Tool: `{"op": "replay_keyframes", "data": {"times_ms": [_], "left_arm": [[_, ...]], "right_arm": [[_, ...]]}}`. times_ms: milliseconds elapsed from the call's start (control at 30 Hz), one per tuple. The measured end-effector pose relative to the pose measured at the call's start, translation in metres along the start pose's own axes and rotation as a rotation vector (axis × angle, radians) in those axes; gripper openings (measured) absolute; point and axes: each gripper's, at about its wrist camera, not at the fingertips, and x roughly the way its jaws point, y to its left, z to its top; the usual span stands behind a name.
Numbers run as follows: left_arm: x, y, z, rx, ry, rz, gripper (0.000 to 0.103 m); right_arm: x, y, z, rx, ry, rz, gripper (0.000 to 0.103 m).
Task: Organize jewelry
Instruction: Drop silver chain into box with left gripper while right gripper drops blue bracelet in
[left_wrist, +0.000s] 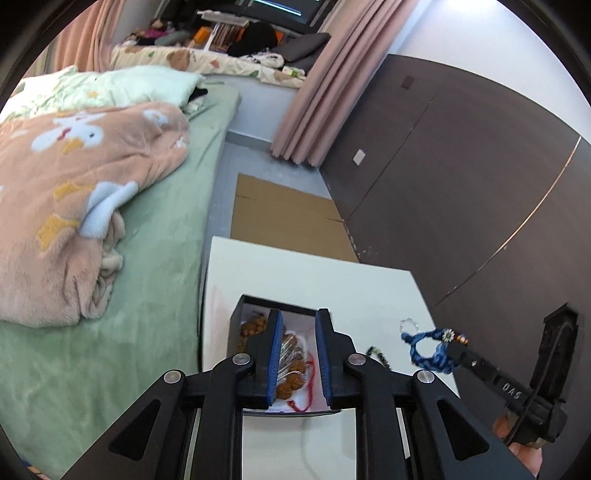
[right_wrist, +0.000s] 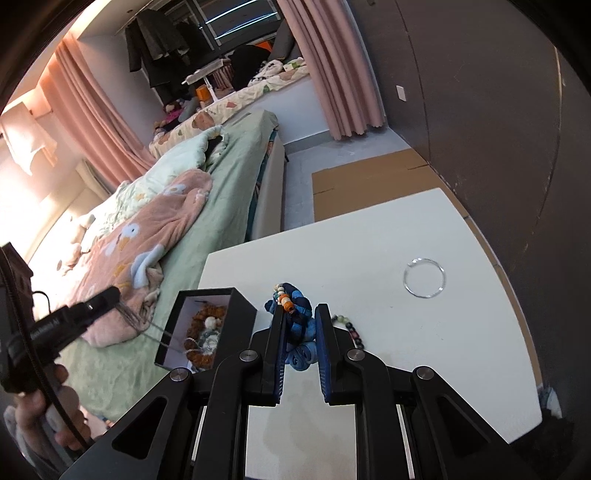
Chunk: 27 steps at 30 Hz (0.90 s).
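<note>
A black jewelry box (left_wrist: 243, 306) with a white lining stands on the white table (left_wrist: 332, 280) and holds brown bead bracelets and a red cord. My left gripper (left_wrist: 298, 354) hangs over it, shut on a silver chain (left_wrist: 290, 350) that dangles into the box. In the right wrist view the box (right_wrist: 236, 310) sits at left with that chain (right_wrist: 147, 325) hanging over its rim. My right gripper (right_wrist: 301, 336) is shut on a blue braided bracelet (right_wrist: 303, 325) with coloured beads, lifted above the table; it also shows in the left wrist view (left_wrist: 430, 347).
A clear glass bangle (right_wrist: 424, 277) lies at the table's far right. A dark beaded bracelet (right_wrist: 351, 330) lies just right of my right gripper. A bed (left_wrist: 155, 236) with a pink blanket runs along the table's left. Flat cardboard (left_wrist: 284, 218) lies on the floor beyond.
</note>
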Motion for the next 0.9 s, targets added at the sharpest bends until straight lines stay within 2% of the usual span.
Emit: {"op": "replay_keyframes", "data": {"times_ms": [67, 133, 200, 400, 467, 567, 900], "left_arm": [[0.005, 0.003, -0.002, 0.007, 0.015, 0.026, 0.033], [0.005, 0.005, -0.002, 0.011, 0.003, 0.033, 0.056], [0.002, 0.008, 0.0, 0.013, -0.023, 0.058, 0.062], [-0.006, 0.015, 0.004, -0.007, -0.082, 0.084, 0.07], [-0.006, 0.018, 0.005, -0.012, -0.087, 0.093, 0.07], [-0.007, 0.021, 0.005, -0.021, -0.092, 0.096, 0.07], [-0.02, 0.021, 0.007, -0.022, -0.149, 0.079, 0.07]], "right_arm": [[0.004, 0.007, 0.001, -0.016, -0.006, 0.005, 0.016], [0.007, 0.017, 0.002, -0.034, -0.012, 0.011, 0.016], [0.011, 0.024, 0.002, -0.051, -0.012, 0.026, 0.016], [0.016, 0.041, -0.001, -0.075, -0.021, 0.082, 0.016], [0.019, 0.044, -0.003, -0.073, -0.014, 0.098, 0.016], [0.025, 0.048, -0.003, -0.035, 0.025, 0.171, 0.016], [0.044, 0.083, -0.01, -0.088, 0.047, 0.238, 0.016]]}}
